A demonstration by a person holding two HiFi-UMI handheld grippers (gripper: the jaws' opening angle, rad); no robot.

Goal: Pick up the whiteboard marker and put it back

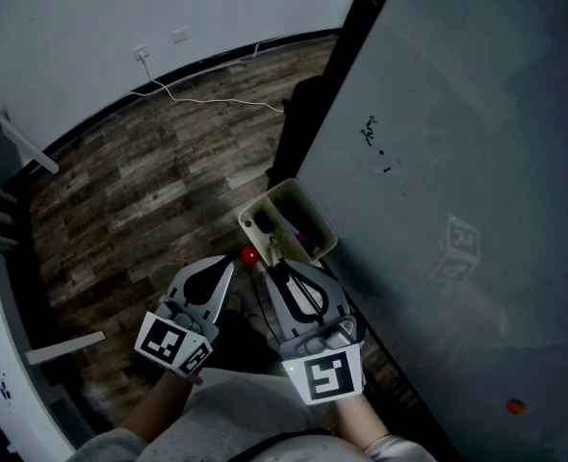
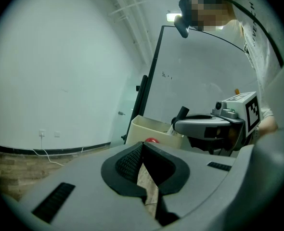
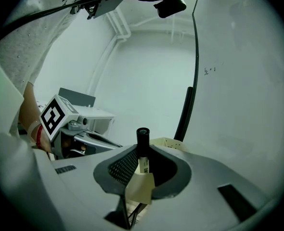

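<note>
Whiteboard marker (image 3: 142,146) is clamped between the right gripper's (image 3: 144,170) jaws, with its black cap poking past the tips. The step looks like the carry-back: marker grasped, not yet returned. The cream holder tray (image 1: 261,207) on the whiteboard (image 1: 457,142) sits just ahead of the tips. The next move probably calls for lining up over the tray, lowering in, then releasing. Left gripper (image 2: 142,150) has its jaws together, holding nothing.

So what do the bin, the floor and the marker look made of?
Bin: likely plastic, cream, smooth and matte, with thin moulded walls.
Floor: wood-look planks with grain and seams; real wood or laminate, can't tell.
Marker: probably plastic, with a black cap and a white labelled barrel.
</note>
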